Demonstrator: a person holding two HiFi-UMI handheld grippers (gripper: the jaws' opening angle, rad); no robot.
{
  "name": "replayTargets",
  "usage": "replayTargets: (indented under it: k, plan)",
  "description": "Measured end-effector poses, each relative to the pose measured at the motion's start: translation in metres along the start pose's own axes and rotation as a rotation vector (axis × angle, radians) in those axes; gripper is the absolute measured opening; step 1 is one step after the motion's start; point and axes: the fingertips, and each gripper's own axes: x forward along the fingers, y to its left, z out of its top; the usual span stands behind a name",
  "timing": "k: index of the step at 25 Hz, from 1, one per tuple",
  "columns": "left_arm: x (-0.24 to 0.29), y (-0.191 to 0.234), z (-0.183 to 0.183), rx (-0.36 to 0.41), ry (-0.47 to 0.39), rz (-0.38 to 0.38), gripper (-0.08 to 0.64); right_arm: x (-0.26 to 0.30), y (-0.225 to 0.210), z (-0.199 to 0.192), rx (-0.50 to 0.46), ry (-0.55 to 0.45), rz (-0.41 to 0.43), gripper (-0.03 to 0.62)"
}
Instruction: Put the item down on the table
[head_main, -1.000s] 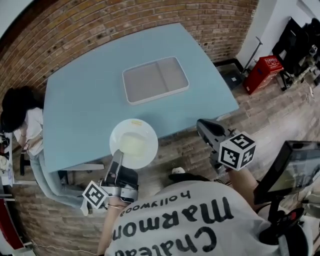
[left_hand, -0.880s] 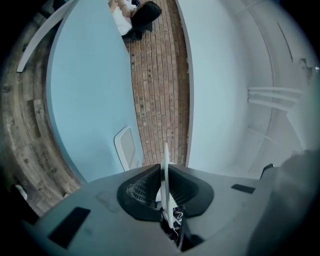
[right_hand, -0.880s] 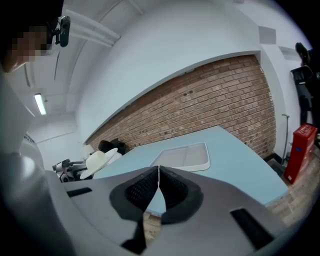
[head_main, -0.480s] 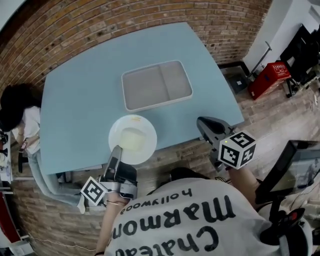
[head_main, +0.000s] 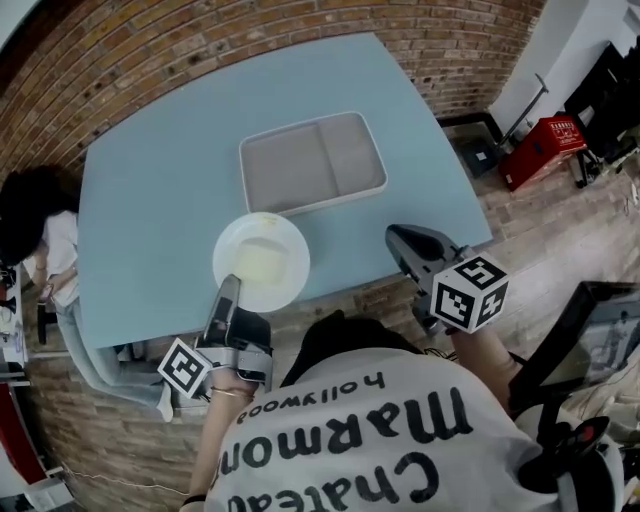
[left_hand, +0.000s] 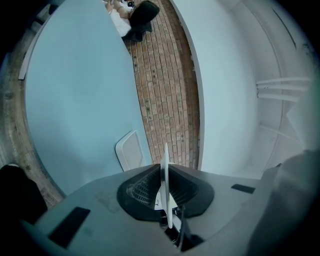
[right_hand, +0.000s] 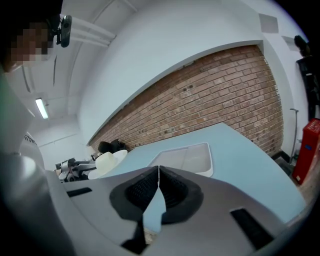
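A round white plate (head_main: 261, 262) with a pale yellow patch hangs level over the near edge of the light blue table (head_main: 160, 190). My left gripper (head_main: 228, 290) is shut on the plate's near rim. In the left gripper view the plate (left_hand: 165, 150) shows edge-on between the closed jaws of the left gripper (left_hand: 165, 170). My right gripper (head_main: 392, 238) is shut and holds nothing, just off the table's near right edge. In the right gripper view its jaws (right_hand: 158, 172) meet, with the plate (right_hand: 107, 162) off to the left.
A grey two-part tray (head_main: 312, 162) lies at the table's middle, just beyond the plate. A person with dark hair (head_main: 35, 215) sits at the table's left end. A red crate (head_main: 545, 145) and black equipment (head_main: 590, 330) stand on the brick floor at right.
The left gripper has carried the plate further in over the table's near edge, towards the tray. The right gripper has moved forward alongside it.
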Motion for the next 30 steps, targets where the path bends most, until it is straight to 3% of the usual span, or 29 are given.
replayTargets:
  k: [12, 30]
  plan:
    - [0.027, 0.031, 0.023, -0.005, -0.010, 0.077, 0.029, 0.028, -0.018, 0.007, 0.032, -0.007, -0.035, 0.012]
    - [0.077, 0.090, 0.045, -0.025, 0.074, 0.206, 0.029, 0.091, -0.049, 0.023, 0.050, 0.052, -0.048, 0.012]
